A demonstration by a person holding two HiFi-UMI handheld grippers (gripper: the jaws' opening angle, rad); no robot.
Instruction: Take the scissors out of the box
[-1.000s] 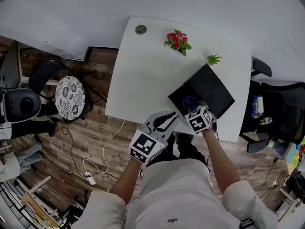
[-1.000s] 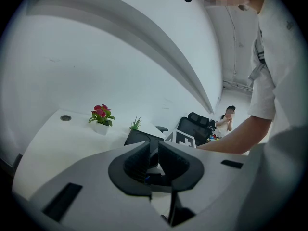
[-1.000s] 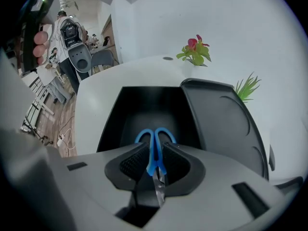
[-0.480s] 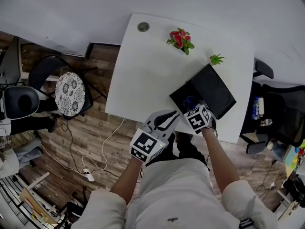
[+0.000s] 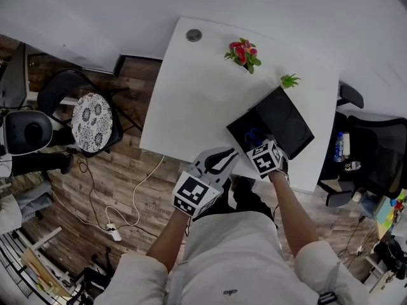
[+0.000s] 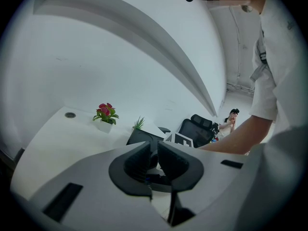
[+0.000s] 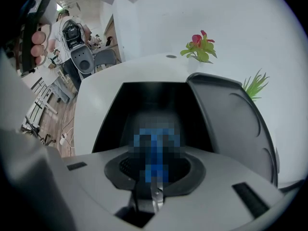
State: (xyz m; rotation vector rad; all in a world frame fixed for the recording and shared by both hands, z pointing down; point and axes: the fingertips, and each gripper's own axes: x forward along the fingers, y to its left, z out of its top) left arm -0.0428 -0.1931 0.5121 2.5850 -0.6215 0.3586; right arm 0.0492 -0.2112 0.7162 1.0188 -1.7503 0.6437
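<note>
A smooth white table (image 5: 191,100) stands against a pale wall over a plank-wood floor (image 5: 114,183). A black chair with a round patterned cushion (image 5: 89,122) sits off to one side. At the table's far edge are a pot of red flowers (image 5: 241,51) and a small spiky green plant (image 5: 289,80). A matte black box (image 5: 234,131) lies open, its lid (image 5: 286,122) thrown back. The blue-handled scissors (image 5: 253,136) are inside it, between the jaws of the right gripper (image 5: 259,146), which have closed on them, metal blades pointing back toward the person. The left gripper (image 5: 229,156) hangs at the table's near edge beside the box — jaws drawn almost together, nothing between them.
</note>
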